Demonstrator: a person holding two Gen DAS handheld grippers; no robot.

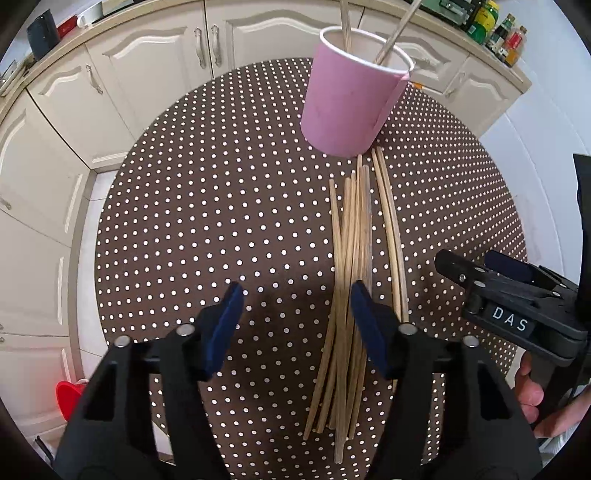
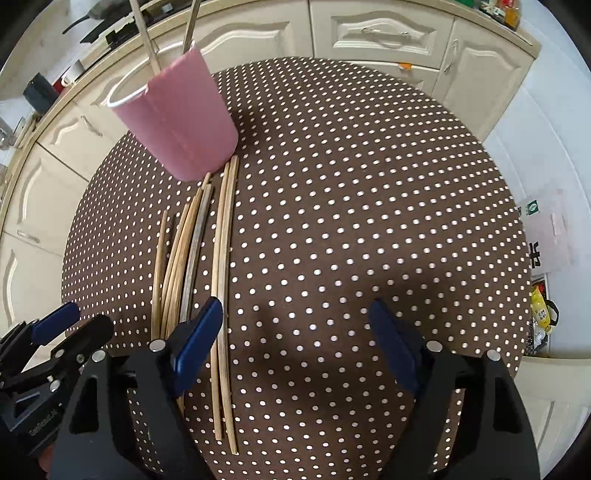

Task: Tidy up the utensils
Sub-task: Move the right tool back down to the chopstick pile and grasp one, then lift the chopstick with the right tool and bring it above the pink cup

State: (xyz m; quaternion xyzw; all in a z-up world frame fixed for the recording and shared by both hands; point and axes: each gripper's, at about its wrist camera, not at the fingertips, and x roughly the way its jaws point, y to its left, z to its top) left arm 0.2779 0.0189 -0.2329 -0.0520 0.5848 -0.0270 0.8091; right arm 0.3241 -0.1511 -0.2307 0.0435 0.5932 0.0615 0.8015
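Observation:
A pink paper cup (image 1: 351, 96) stands on the round brown polka-dot table (image 1: 207, 206) with two chopsticks (image 1: 391, 40) upright in it. Several loose bamboo chopsticks (image 1: 351, 258) lie in a bundle in front of the cup. My left gripper (image 1: 295, 295) is open and empty, hovering over the near end of the bundle, its right finger above the sticks. My right gripper (image 2: 295, 314) is open and empty, just right of the chopsticks (image 2: 221, 258); the cup (image 2: 181, 118) is at its far left. The right gripper also shows in the left wrist view (image 1: 476, 269).
Cream kitchen cabinets (image 1: 147, 74) ring the table at the back and left. Bottles (image 1: 498, 29) stand on the counter at the back right. A red object (image 1: 68, 398) lies on the floor at the left. Bags (image 2: 543, 310) sit on the floor at the right.

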